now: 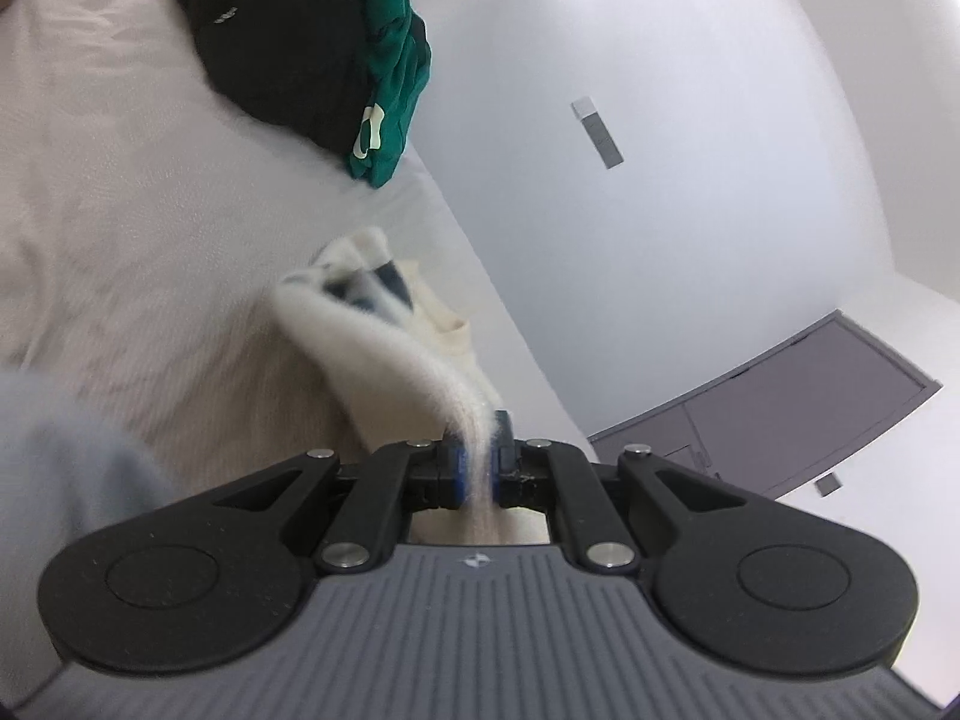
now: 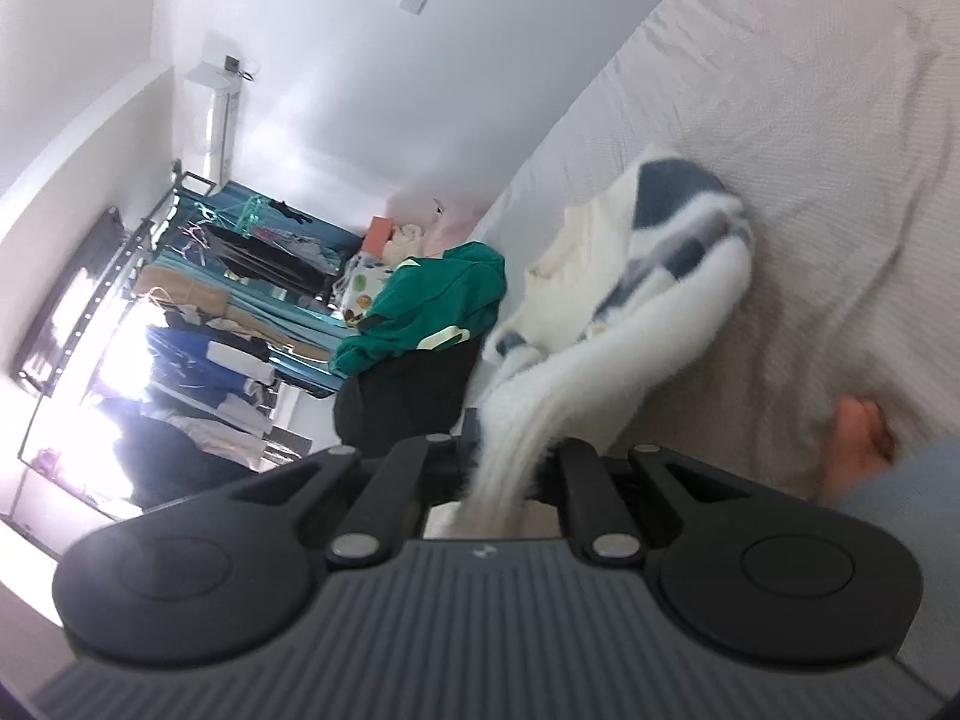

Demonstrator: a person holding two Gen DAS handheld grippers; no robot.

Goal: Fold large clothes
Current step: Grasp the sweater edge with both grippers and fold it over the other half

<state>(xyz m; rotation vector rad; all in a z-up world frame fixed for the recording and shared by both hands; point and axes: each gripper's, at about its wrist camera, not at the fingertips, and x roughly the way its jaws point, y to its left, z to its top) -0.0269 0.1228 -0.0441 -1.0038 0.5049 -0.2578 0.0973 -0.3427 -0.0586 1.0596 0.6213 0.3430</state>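
Both the left hand-held gripper (image 1: 477, 468) and right hand-held gripper (image 2: 504, 474) are clamped on a fluffy white sweater with blue-grey patches (image 2: 612, 312), lifting it above the beige-covered bed (image 2: 810, 120).

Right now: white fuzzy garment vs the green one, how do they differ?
The white fuzzy garment is pinched by both the left gripper and the right gripper and drawn up off the bed; the green garment lies untouched in a crumpled heap. The white one carries dark blue patches; the green one has pale markings. The green one sits against a black garment; the white one lies apart. Both rest on the bed.
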